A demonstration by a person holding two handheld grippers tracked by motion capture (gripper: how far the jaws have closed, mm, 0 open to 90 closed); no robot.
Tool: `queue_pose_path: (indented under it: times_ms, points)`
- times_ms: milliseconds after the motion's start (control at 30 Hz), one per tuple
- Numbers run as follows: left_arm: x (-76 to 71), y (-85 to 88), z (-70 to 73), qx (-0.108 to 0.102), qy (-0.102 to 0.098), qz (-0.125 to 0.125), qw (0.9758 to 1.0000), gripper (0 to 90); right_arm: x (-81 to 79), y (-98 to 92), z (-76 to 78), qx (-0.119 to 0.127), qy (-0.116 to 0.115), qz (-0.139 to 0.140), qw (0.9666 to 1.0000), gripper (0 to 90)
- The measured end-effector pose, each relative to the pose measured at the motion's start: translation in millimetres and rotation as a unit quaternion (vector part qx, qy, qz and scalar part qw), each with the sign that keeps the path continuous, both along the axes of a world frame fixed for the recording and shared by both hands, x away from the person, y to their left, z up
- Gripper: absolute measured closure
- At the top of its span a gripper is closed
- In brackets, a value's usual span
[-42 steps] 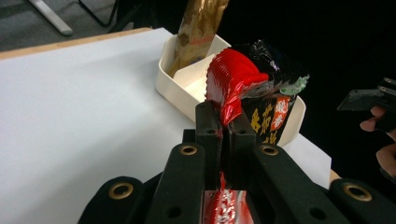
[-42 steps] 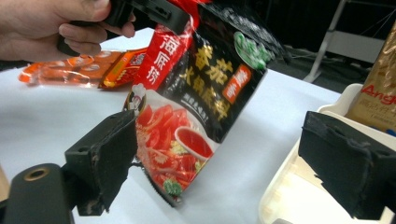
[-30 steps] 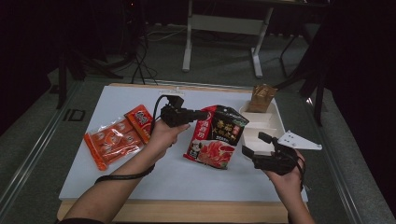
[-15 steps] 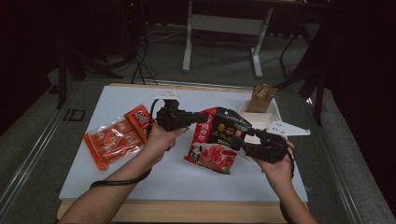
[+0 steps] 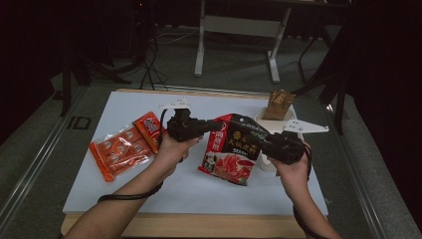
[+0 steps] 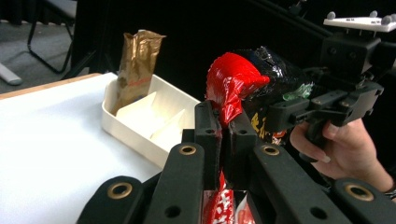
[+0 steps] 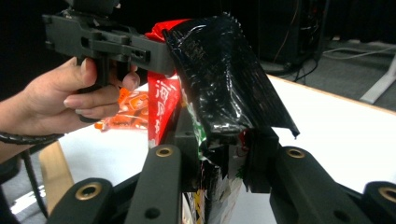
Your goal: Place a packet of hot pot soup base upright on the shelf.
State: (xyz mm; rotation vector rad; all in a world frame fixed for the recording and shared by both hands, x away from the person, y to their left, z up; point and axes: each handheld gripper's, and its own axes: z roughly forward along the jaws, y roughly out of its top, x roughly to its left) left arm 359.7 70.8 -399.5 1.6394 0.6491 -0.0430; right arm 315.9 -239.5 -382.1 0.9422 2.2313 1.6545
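Red-and-black packet (image 5: 233,149) hangs tilted, its long axis seemingly sloping toward the person.

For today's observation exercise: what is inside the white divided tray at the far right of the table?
A gold foil pouch stands upright in the far end of the white tray. The nearer compartments look empty from the left gripper view. In the high view, the red-and-black packet and the right gripper cover the tray's near part.

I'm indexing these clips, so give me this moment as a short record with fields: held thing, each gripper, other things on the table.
held thing: red and black packet, lifted over the white table
left gripper: jaws shut on the packet's top edge
right gripper: jaws have just been closing around the packet's other edge
tray: white tray with dividers, gold pouch standing in it
elsewhere: orange packets lying flat on the table
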Motion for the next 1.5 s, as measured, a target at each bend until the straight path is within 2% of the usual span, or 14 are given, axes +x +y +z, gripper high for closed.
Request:
queue_pose_path:
  times_ms: [100, 233, 367, 467, 600, 667, 700, 800, 867, 1033, 1133, 1300, 1367, 1500]
  points:
    - [-0.3, -0.2, -1.3, 0.006, -0.010, 0.000, 0.9999, 84.9, 0.6, -0.2, -0.8, -0.004, 0.000, 0.000, 1.0000, 75.1]
    - [0.0, 0.8, -1.5, -0.001, -0.012, -0.004, 0.9999, 82.5, -0.8, 0.2, 4.7, -0.010, -0.008, 0.003, 0.9999, 76.3]
    - [0.6, 3.3, -0.1, -0.006, -0.017, -0.021, 0.9996, 76.7, 0.5, -2.6, 11.9, -0.002, -0.007, 0.012, 0.9999, 76.6]
    - [-1.5, 4.4, 0.4, -0.002, -0.021, -0.021, 0.9995, 62.3, 0.9, -3.5, 16.6, -0.007, -0.012, 0.014, 0.9998, 76.6]
    - [-1.6, 8.0, 0.3, -0.005, -0.017, -0.018, 0.9997, 53.7, 0.8, -3.3, 19.3, -0.015, -0.017, 0.012, 0.9997, 76.7]
    - [-2.7, 10.7, -0.6, -0.007, -0.016, -0.016, 0.9997, 35.9, 3.7, -6.2, 22.9, -0.011, -0.017, 0.008, 0.9998, 76.7]
    - [-3.2, 11.4, -1.0, -0.004, -0.016, -0.017, 0.9997, 35.9, 3.7, -6.2, 22.9, -0.011, -0.017, 0.008, 0.9998, 76.7]
    - [-5.0, 13.3, -3.6, -0.002, -0.014, -0.028, 0.9995, 23.0, 5.5, -7.5, 26.4, -0.011, -0.019, 0.009, 0.9997, 76.7]
    - [-6.0, 15.2, -5.7, -0.006, -0.012, -0.031, 0.9994, 20.7, 6.6, -7.3, 29.0, -0.012, -0.022, 0.008, 0.9997, 76.6]
    - [-8.2, 19.3, -11.8, 0.007, -0.019, -0.007, 0.9998, 13.8, 8.6, -7.9, 36.6, -0.017, -0.031, 0.005, 0.9993, 76.6]
    - [-11.2, 21.4, -13.5, 0.022, -0.024, 0.002, 0.9995, 2.1, 10.8, -10.5, 41.5, -0.015, -0.035, 0.002, 0.9993, 76.6]
    - [-19.5, 23.9, -18.2, 0.049, -0.042, 0.019, 0.9977, 1.3, 14.8, -14.7, 50.7, -0.013, -0.044, -0.005, 0.9989, 76.6]
    - [-19.5, 23.9, -18.2, 0.049, -0.042, 0.019, 0.9977, 1.3, 15.7, -15.5, 52.4, -0.015, -0.045, -0.006, 0.9988, 76.6]
    - [-29.0, 26.5, -29.7, 0.063, -0.042, 0.017, 0.9970, 1.3, 21.5, -19.5, 60.4, -0.013, -0.051, -0.013, 0.9985, 76.6]
